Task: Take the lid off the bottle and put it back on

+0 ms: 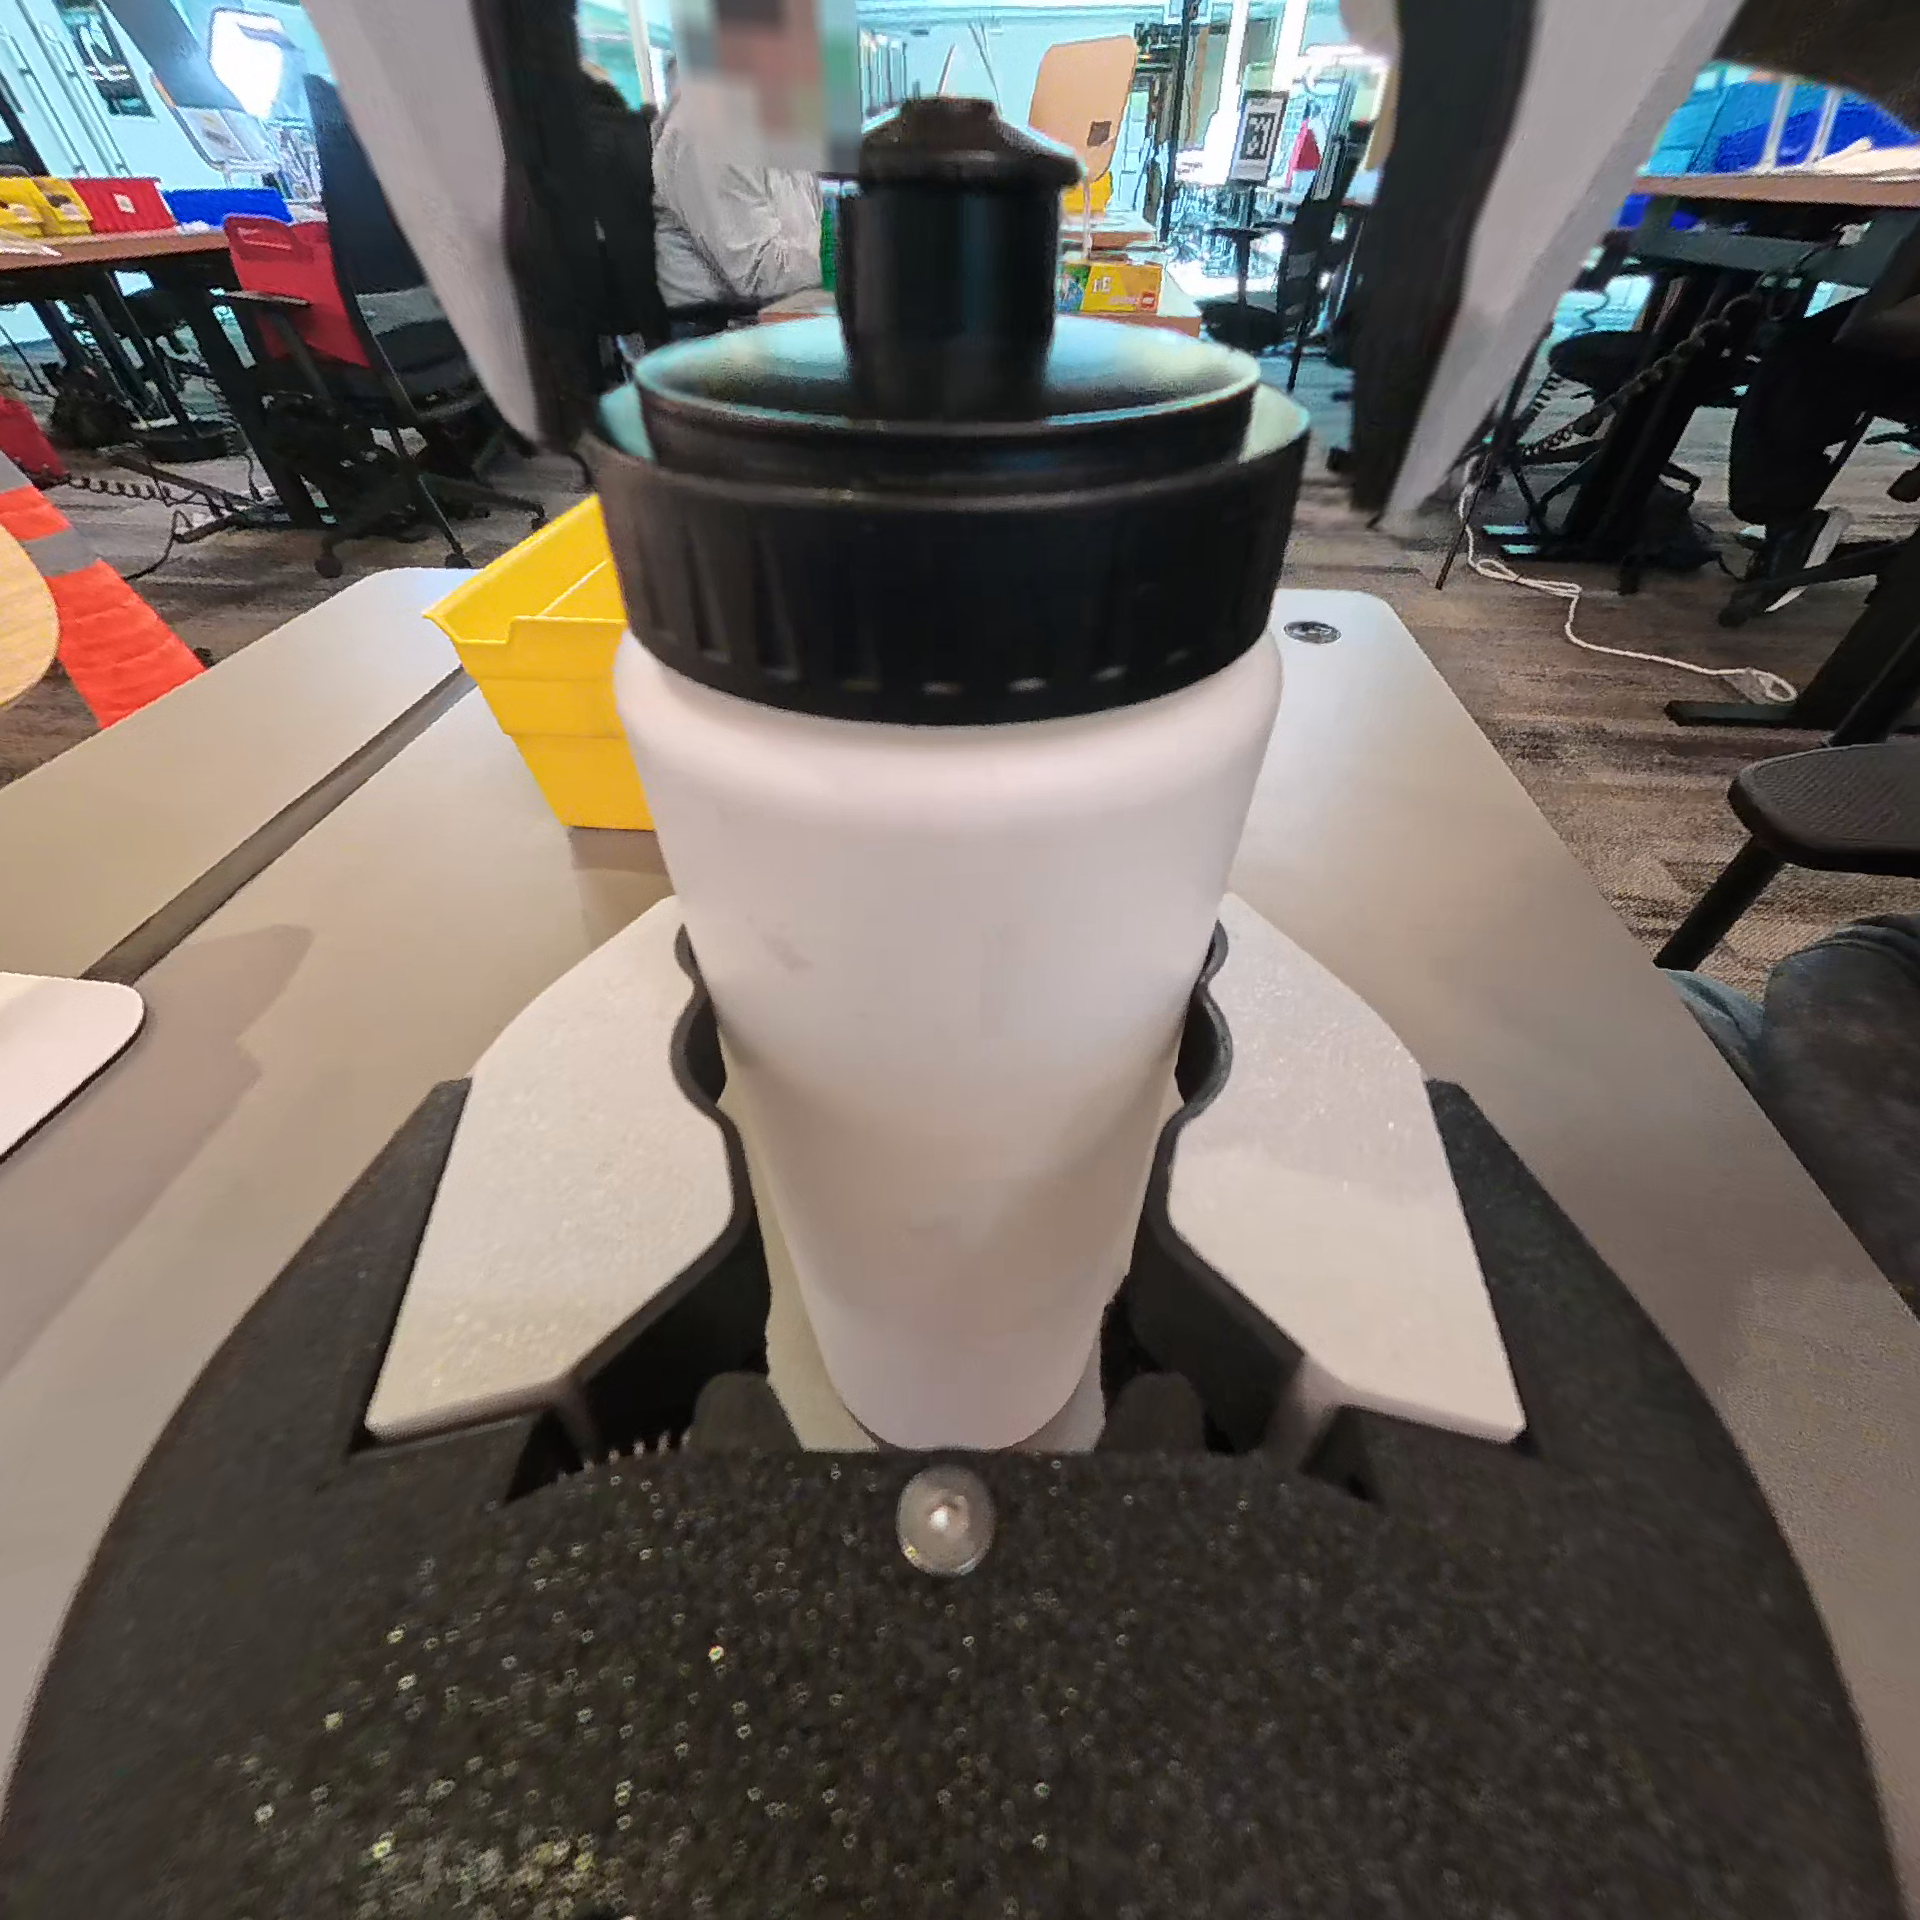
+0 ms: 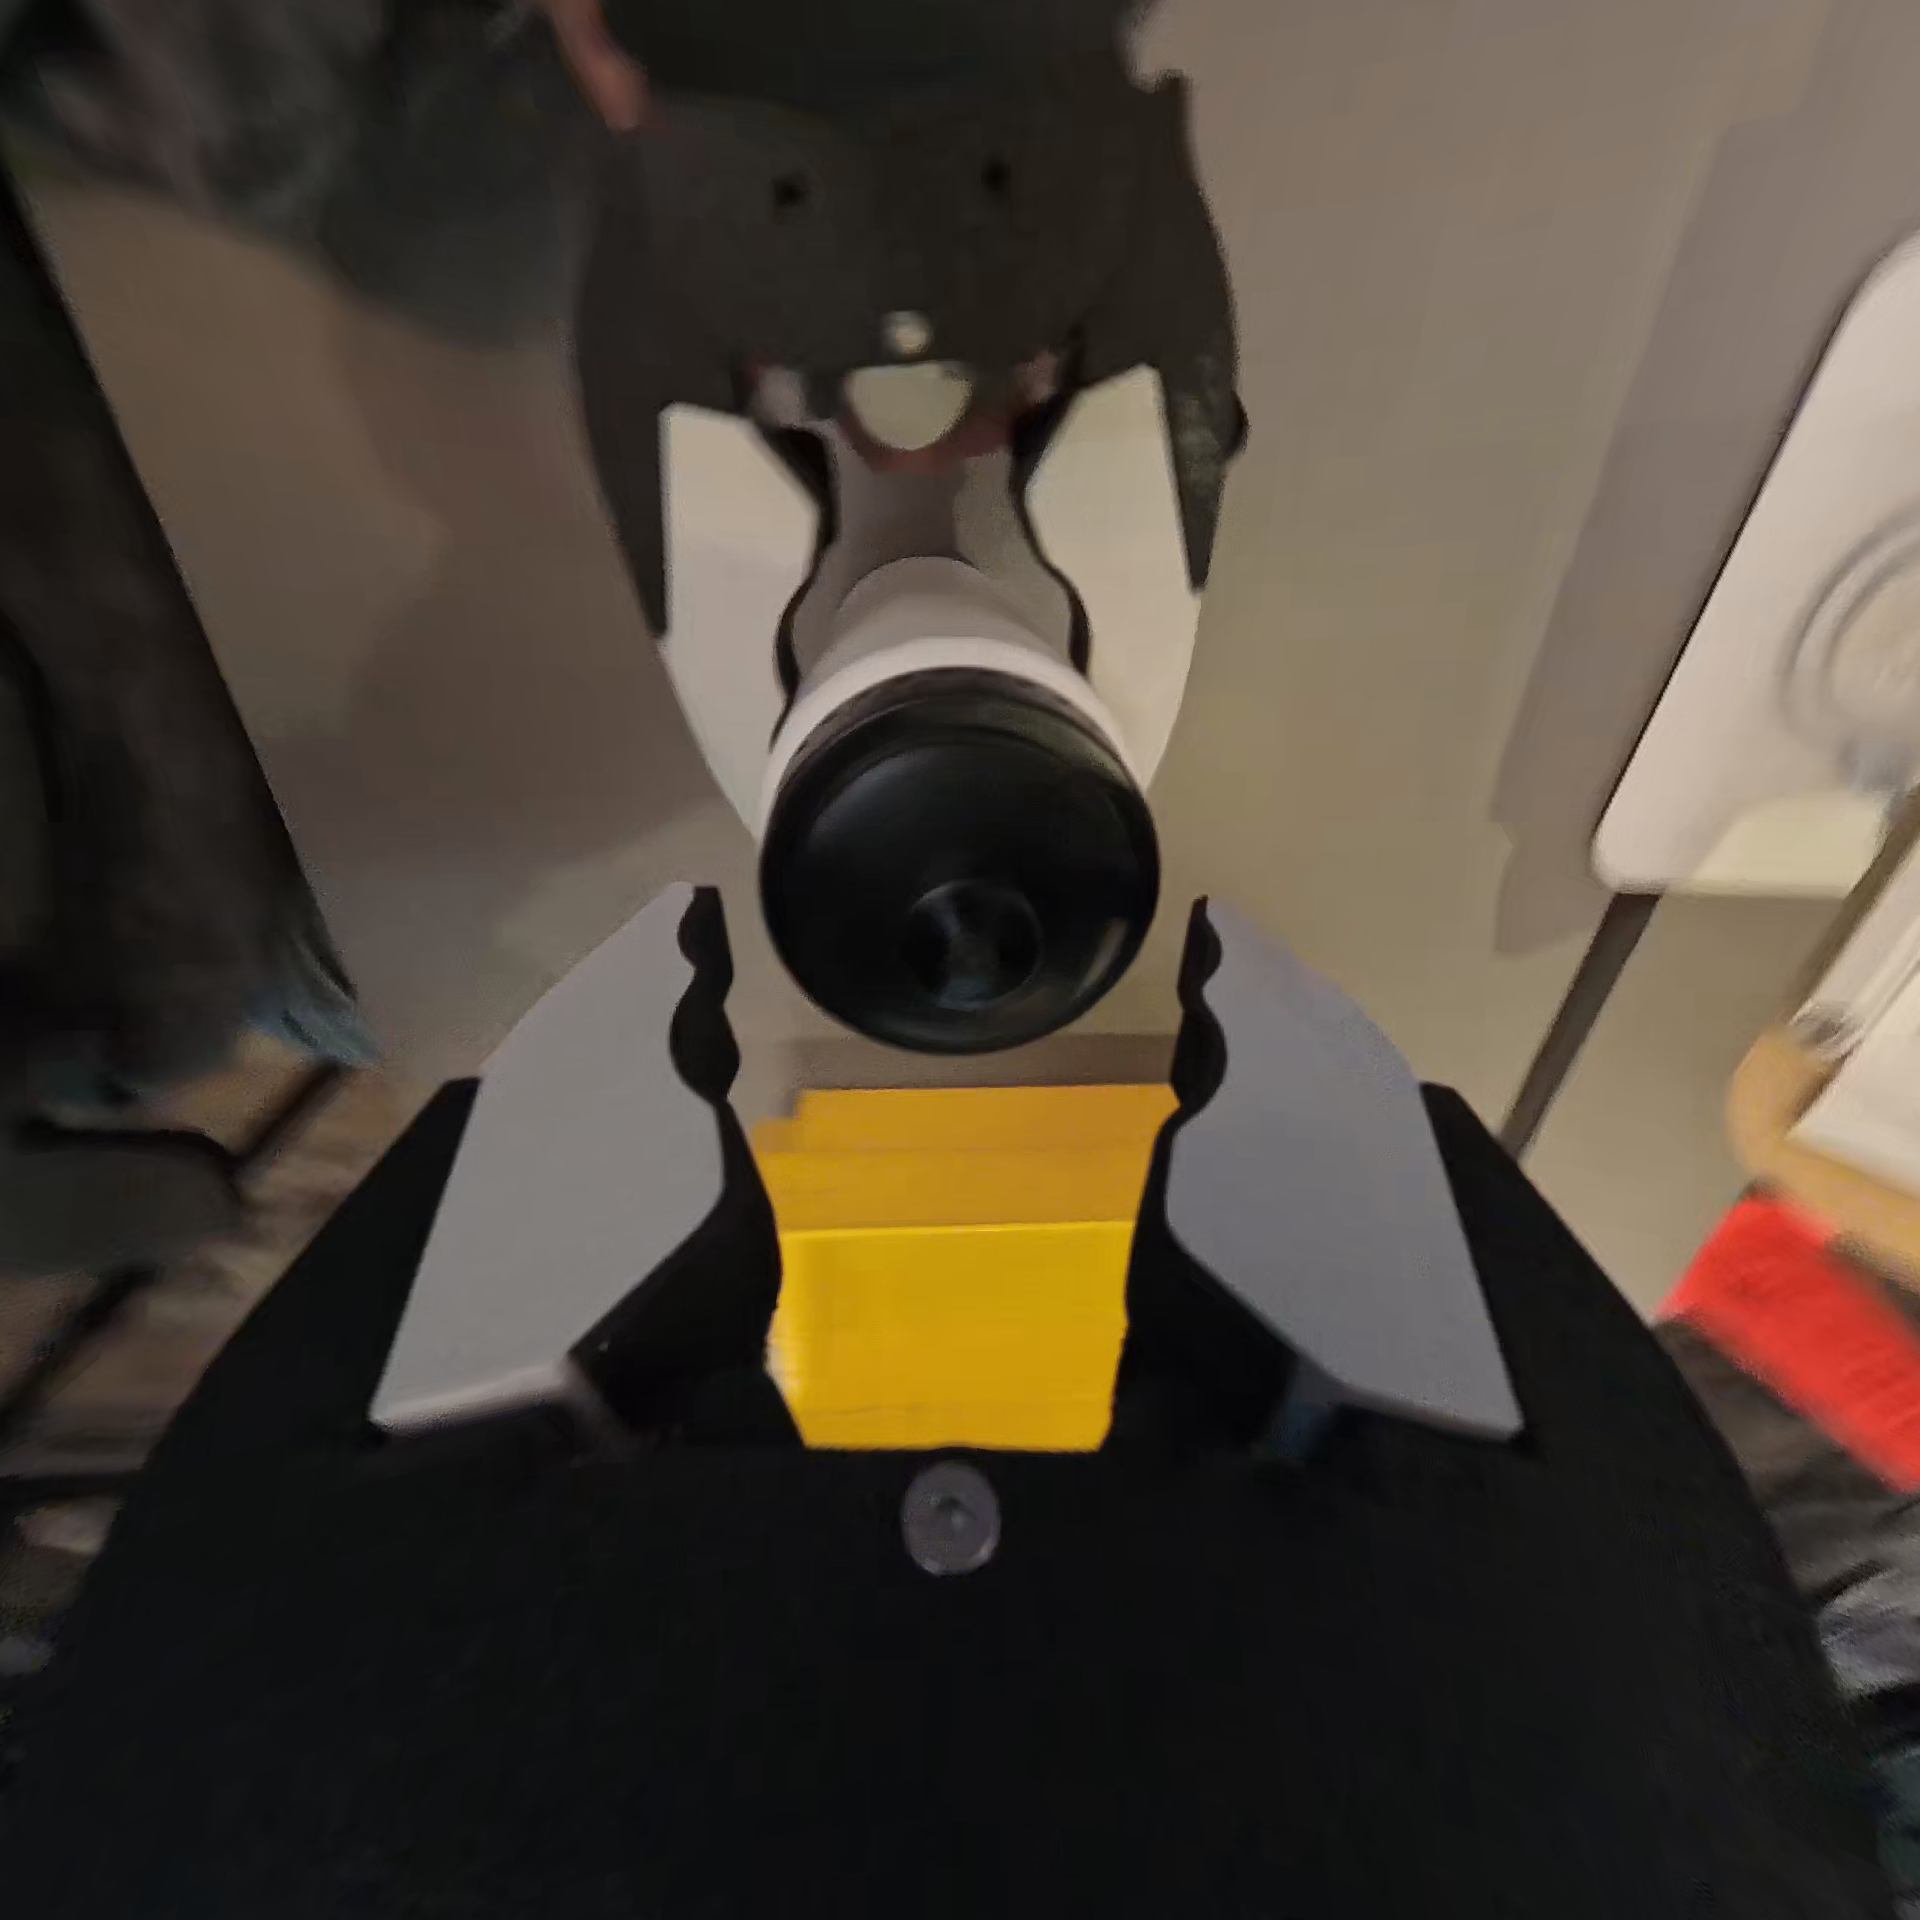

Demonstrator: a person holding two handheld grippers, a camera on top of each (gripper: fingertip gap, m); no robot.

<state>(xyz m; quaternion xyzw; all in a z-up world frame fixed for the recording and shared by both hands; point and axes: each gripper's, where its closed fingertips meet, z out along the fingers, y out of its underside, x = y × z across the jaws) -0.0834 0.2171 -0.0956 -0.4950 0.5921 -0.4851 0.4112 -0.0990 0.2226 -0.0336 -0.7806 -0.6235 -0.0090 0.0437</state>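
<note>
A white bottle [image 1: 935, 987] with a black ribbed screw lid [image 1: 935, 582] and a pull spout stands upright, and my left gripper [image 1: 951, 966] is shut on its body. The lid sits on the bottle. My right gripper [image 2: 951, 914] is open and points down over the lid [image 2: 956, 883]. Its fingers [image 1: 416, 229] hang on either side of the spout, and their tips reach about the lid's top without touching it. The right wrist view looks down on the bottle body [image 2: 914, 634] and on my left gripper [image 2: 935, 623] around it.
A yellow bin [image 1: 551, 665] stands on the grey table [image 1: 1455, 935] just behind the bottle, and also shows under my right gripper [image 2: 945, 1299]. A white board [image 1: 52, 1039] lies at the table's left edge. A black chair [image 1: 1829, 810] stands right of the table, and an orange cone [image 1: 94, 613] to its left.
</note>
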